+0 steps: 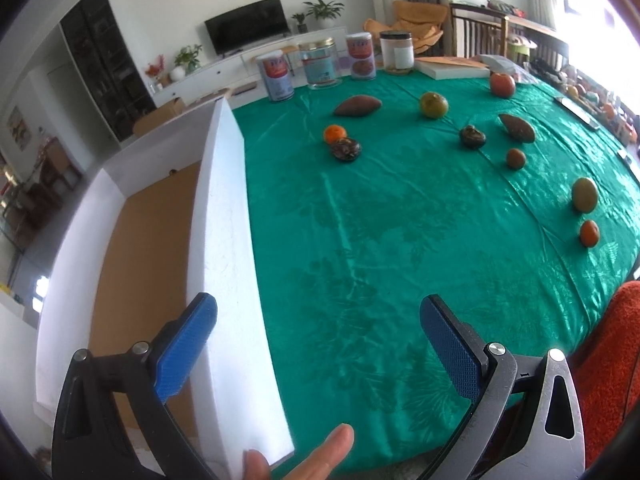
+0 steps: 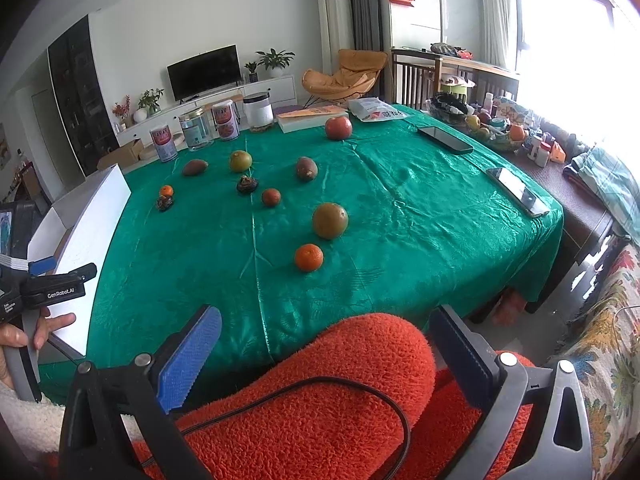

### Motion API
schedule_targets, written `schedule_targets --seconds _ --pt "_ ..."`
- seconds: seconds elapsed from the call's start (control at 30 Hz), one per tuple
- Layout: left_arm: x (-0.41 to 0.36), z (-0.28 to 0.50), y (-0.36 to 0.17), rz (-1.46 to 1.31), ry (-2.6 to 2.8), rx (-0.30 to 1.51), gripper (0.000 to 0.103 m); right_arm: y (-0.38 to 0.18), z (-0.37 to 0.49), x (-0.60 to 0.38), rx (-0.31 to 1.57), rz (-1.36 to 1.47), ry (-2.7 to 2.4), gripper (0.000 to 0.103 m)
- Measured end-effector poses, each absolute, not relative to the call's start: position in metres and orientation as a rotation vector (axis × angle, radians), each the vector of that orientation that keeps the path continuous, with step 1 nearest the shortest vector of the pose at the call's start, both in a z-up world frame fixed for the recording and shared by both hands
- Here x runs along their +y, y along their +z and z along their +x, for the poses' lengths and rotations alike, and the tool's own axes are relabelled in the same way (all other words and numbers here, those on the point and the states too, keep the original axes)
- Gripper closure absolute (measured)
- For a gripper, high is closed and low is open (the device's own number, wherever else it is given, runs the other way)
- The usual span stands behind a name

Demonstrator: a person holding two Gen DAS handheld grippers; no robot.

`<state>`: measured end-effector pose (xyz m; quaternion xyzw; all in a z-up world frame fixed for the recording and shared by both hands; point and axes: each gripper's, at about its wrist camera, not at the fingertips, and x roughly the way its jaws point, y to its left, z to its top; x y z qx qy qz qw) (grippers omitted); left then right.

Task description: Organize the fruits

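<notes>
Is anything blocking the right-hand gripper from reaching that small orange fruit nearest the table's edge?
No object does. Bare green tablecloth lies between the open right gripper and the small round orange fruit; only the person's fuzzy orange-red sleeve sits beneath the gripper.

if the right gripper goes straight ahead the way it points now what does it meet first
Probably the small orange mandarin, the nearest fruit ahead between the open right gripper's fingers, on the green tablecloth. Depth is uncertain; the gripper sits low, over an orange fleece sleeve.

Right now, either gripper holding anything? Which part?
Nothing held. Left gripper is open over the tablecloth beside the white box; right gripper is open, no fruit between its fingers.
</notes>
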<state>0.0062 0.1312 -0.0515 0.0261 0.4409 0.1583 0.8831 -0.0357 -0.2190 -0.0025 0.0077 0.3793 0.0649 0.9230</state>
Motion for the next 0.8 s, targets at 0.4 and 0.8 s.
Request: schedule_targets --seconds 0.4,0.8 --pt "0.057 0.018 0.046 -0.038 -0.002 0.784 0.001 0.050 0.011 -0.236 0.888 -0.578 0.054 0.000" --pt "0.027 0.044 0.035 -0.210 -0.052 0.868 0.001 0.058 -0.010 -0.242 0.656 -0.281 0.197 0.000"
